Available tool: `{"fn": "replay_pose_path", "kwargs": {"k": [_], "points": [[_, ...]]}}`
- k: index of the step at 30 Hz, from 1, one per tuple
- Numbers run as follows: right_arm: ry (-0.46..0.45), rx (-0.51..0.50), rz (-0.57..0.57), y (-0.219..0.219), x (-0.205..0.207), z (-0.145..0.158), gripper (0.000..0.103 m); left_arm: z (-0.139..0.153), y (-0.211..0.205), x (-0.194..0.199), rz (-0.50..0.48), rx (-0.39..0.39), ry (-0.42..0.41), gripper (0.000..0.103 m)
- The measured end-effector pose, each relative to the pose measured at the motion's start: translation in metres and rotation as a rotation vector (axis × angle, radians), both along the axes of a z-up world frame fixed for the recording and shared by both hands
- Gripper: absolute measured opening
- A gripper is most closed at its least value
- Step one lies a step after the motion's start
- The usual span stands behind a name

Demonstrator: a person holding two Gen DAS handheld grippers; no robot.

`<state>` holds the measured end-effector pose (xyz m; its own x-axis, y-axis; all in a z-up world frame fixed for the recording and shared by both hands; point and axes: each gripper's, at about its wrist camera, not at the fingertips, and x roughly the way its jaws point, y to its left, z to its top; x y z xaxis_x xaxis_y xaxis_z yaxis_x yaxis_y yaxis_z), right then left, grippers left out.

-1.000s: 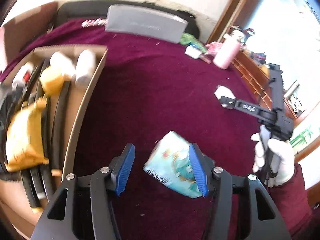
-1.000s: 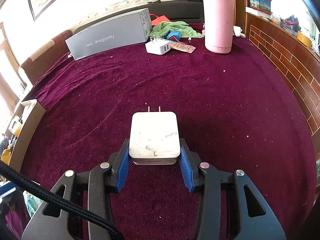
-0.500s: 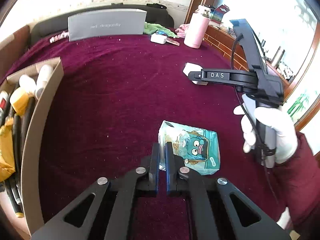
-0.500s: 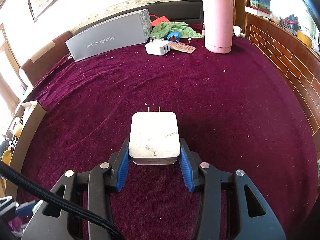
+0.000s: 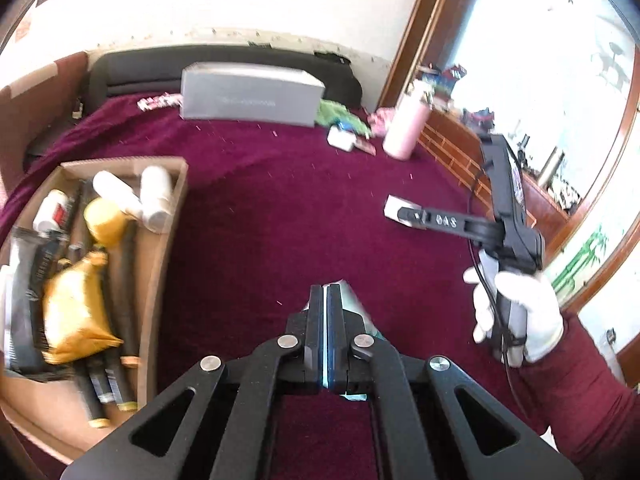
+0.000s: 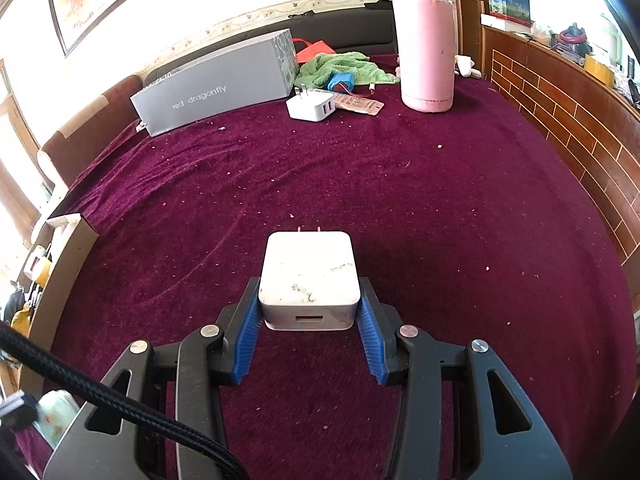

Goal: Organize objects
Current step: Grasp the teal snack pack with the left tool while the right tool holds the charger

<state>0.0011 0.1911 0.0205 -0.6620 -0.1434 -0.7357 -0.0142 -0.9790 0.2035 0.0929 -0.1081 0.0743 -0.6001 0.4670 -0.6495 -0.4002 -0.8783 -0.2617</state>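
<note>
- The left gripper (image 5: 325,300) has its jaws pressed fully together, with the thin edge of a teal snack packet (image 5: 354,300) pinched between the blue pads; most of the packet hangs below and to the right of the jaws, hidden behind the fingers, so its long axis cannot be told.
- The cardboard box (image 5: 158,276) lies to the left of these jaws and slightly ahead (already crowded with a gold pouch (image 5: 72,312), white bottles (image 5: 156,196) and dark tubes). That is the relation the coming move appears to turn on: the packet probably has to be carried sideways to the left, over the box's near wall.
- Of the two, the left gripper is plainly the nearer to the box; from the right wrist view the box shows only as a corner far off at the left edge.
- The right gripper (image 6: 308,320) stands about half open with a white charger (image 6: 308,276) between its blue pads, its prongs pointing away from the jaws. The pads flank the charger's rear corners and seem to touch them (a firm grip looks likely, though the frame does not settle it).
- In the left wrist view the charger sits at the tip of the right gripper, close above the maroon cloth (image 6: 440,184), well to the right of the left jaws; a gloved hand (image 5: 520,312) holds that tool.
- A grey carton (image 6: 216,88), a second charger (image 6: 312,106) and a pink flask (image 6: 426,36) stand far ahead of both jaws.
</note>
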Motion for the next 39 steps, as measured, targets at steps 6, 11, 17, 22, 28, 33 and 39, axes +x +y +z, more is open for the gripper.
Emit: {"fn": "replay_pose_path", "kwargs": {"k": [6,11,17,22,28,33,39], "points": [[0.007,-0.037,0.038,-0.018,0.011,0.014,0.043,0.006,-0.021,-0.003,0.036,-0.004,-0.011,0.0],[0.004,-0.072,0.083,-0.035,0.018,0.019,0.043,-0.021,-0.008,-0.009,0.037,0.003,-0.108,0.025],[-0.003,-0.018,0.09,-0.047,0.024,0.01,0.043,-0.058,0.029,-0.023,0.06,-0.059,-0.247,0.034],[-0.033,-0.049,0.099,-0.04,0.028,0.002,0.043,-0.058,0.066,-0.03,0.031,-0.128,-0.179,0.058],[-0.024,-0.062,0.078,-0.033,0.031,0.001,0.045,-0.061,0.1,-0.028,-0.064,-0.242,-0.1,0.04],[-0.025,-0.003,0.061,-0.037,0.029,0.0,0.061,-0.057,0.089,-0.02,-0.093,-0.191,-0.123,0.035],[-0.042,0.106,0.085,-0.058,0.02,-0.007,0.066,-0.044,0.07,-0.009,-0.054,-0.184,-0.075,0.035]]}}
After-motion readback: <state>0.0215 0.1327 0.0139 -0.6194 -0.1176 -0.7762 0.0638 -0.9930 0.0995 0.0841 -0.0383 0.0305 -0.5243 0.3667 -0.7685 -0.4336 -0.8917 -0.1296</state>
